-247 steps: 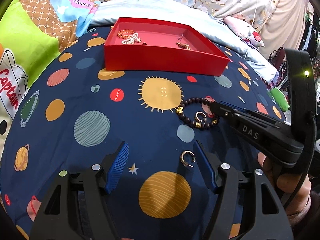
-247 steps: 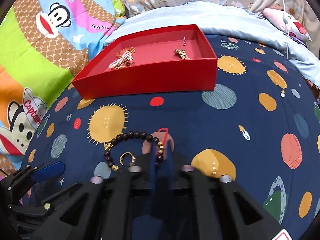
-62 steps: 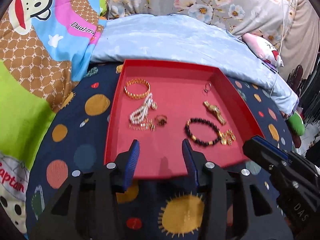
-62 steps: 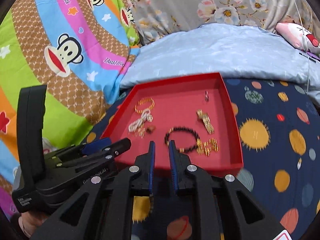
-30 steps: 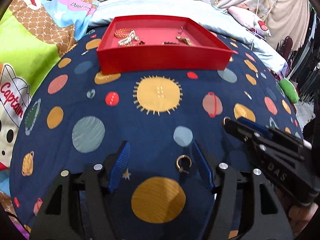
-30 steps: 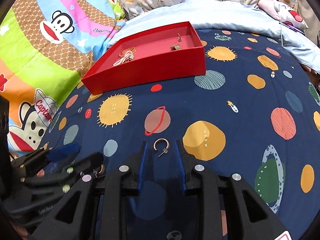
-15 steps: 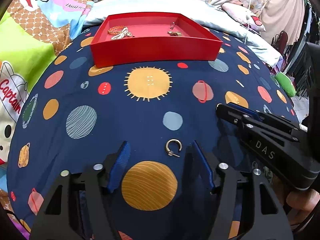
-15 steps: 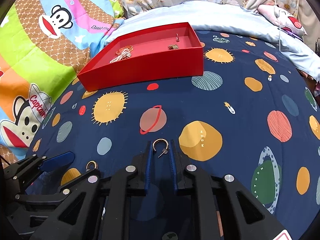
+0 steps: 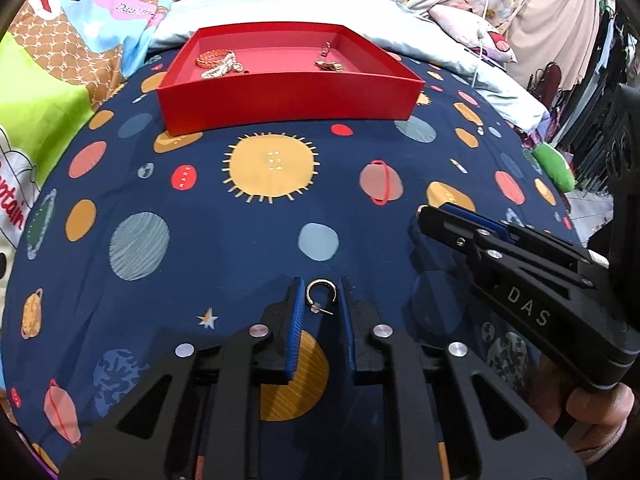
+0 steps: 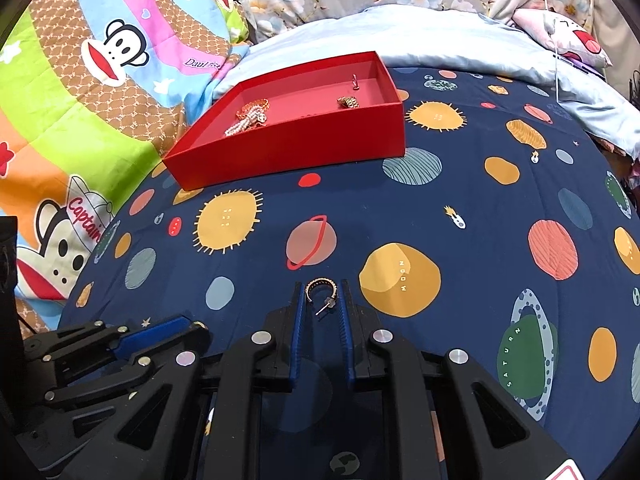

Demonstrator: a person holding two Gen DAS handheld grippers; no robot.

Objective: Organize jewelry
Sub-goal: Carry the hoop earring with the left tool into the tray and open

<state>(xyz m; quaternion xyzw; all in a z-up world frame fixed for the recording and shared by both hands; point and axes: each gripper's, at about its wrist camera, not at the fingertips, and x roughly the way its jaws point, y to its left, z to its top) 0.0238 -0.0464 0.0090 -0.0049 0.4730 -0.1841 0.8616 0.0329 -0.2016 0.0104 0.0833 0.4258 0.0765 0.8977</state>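
Two small gold hoop earrings lie on the navy planet-print bedspread (image 9: 248,256), each framed by one pair of tongs. The left earring (image 9: 320,296), an open hoop with its post sticking out below, sits between the blue pads (image 9: 297,320) of the left gripper (image 9: 320,300); its jaws are closing, and the pads appear to touch both sides of the hoop, though whether they really press on it cannot be told. The right earring (image 10: 321,294), a studded hoop with a post and backing, sits between the pads of the right gripper (image 10: 320,300), which are drawn in narrow and appear to pinch it at both sides. In the left wrist view the right gripper (image 9: 424,216) shows from the side, its fingers together, and part of the hand (image 9: 596,412) holding it shows at the lower right. Farther back on the bedspread stands the red tray (image 9: 288,94), well apart from both earrings, holding a gold bangle (image 9: 214,57) with a pearl piece (image 9: 222,69) just beside it on its left, and a gold watch-like link piece (image 9: 330,65) and a small ring (image 9: 325,47) on its right. Behind the tray lie a pale blue pillow (image 10: 400,36) and a bright cartoon monkey quilt (image 10: 80,80).
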